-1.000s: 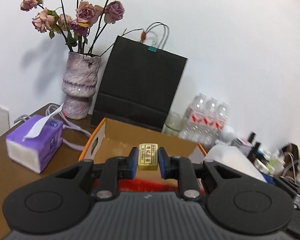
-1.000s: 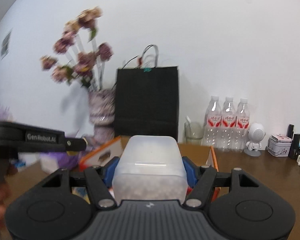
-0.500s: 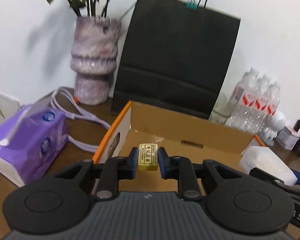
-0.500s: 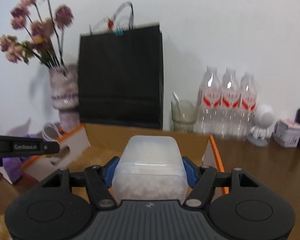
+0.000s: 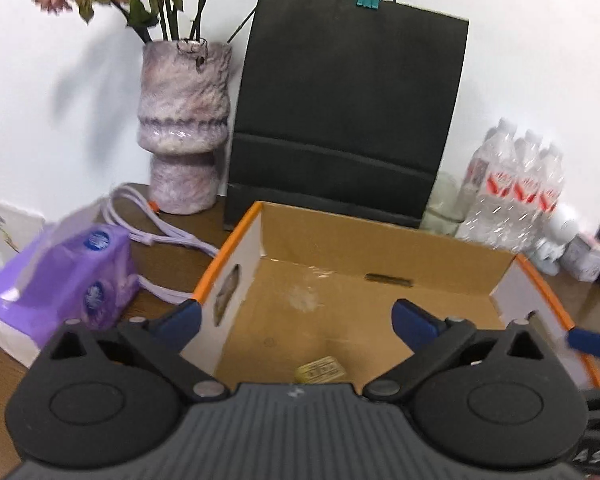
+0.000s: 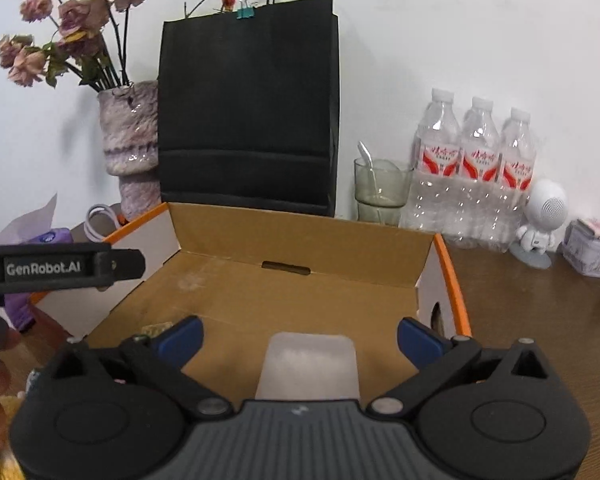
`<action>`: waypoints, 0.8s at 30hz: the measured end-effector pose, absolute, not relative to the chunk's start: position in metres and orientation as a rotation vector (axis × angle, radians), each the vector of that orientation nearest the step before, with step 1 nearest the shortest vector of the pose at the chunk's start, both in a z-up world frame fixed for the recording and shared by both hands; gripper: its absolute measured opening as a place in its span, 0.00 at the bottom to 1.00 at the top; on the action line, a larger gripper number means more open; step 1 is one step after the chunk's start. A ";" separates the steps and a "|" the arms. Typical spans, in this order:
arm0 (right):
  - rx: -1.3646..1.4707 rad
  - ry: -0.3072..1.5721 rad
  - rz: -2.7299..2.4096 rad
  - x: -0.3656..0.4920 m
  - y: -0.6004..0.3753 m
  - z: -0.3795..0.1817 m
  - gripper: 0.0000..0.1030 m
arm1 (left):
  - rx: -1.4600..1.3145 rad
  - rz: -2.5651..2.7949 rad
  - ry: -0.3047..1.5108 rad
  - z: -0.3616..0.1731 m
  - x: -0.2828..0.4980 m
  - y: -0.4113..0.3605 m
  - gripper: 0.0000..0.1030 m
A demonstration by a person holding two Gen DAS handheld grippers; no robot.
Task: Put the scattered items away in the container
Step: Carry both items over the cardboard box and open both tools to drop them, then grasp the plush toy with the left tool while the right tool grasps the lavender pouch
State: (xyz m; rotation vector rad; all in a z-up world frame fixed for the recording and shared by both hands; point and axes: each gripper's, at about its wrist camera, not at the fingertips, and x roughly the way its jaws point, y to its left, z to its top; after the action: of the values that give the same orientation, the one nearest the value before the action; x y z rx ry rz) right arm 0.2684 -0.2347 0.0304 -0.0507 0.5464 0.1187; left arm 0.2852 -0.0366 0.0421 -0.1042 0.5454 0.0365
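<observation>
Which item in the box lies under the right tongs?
The frosted white tub, below the right tongs; the small gold packet lies under the left.

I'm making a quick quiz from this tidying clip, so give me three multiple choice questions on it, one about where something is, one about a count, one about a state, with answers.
1. Where does the small gold packet lie?
A. On the floor of the cardboard box
B. On the tissue pack
C. Beside the vase

2. How many water bottles stand by the wall?
A. Two
B. Three
C. Five

3. How does the right gripper stand to the translucent tub?
A. Clamped on it
B. Jaws opening, pads clear of it
C. Shut above it

Answers:
1 A: the packet rests on the brown box floor below the left gripper.
2 B: three white caps in a row.
3 B: both blue pads stand wide of the tub's sides.
</observation>
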 end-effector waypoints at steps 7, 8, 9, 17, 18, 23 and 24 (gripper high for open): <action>-0.056 0.594 0.106 0.271 -0.235 0.029 1.00 | -0.061 0.037 0.546 0.043 0.281 -0.045 1.00; -0.055 0.598 0.105 0.272 -0.235 0.028 1.00 | -0.059 0.036 0.544 0.043 0.280 -0.045 1.00; -0.055 0.601 0.105 0.272 -0.235 0.027 1.00 | -0.058 0.036 0.541 0.043 0.280 -0.046 1.00; -0.036 0.603 0.110 0.273 -0.235 0.028 1.00 | -0.033 0.069 0.483 0.050 0.269 -0.046 1.00; -0.034 0.600 0.109 0.272 -0.236 0.029 1.00 | -0.040 0.072 0.469 0.054 0.266 -0.044 1.00; -0.019 0.574 0.118 0.261 -0.241 0.043 1.00 | -0.087 0.103 0.402 0.072 0.243 -0.031 1.00; -0.019 0.566 0.120 0.256 -0.242 0.046 1.00 | -0.097 0.097 0.387 0.076 0.236 -0.027 1.00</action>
State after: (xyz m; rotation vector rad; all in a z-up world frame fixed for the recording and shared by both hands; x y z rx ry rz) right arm 0.2560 -0.2418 0.0465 -0.0194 0.5662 0.1204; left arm 0.2361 -0.0272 0.0759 -0.0971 0.3868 0.0970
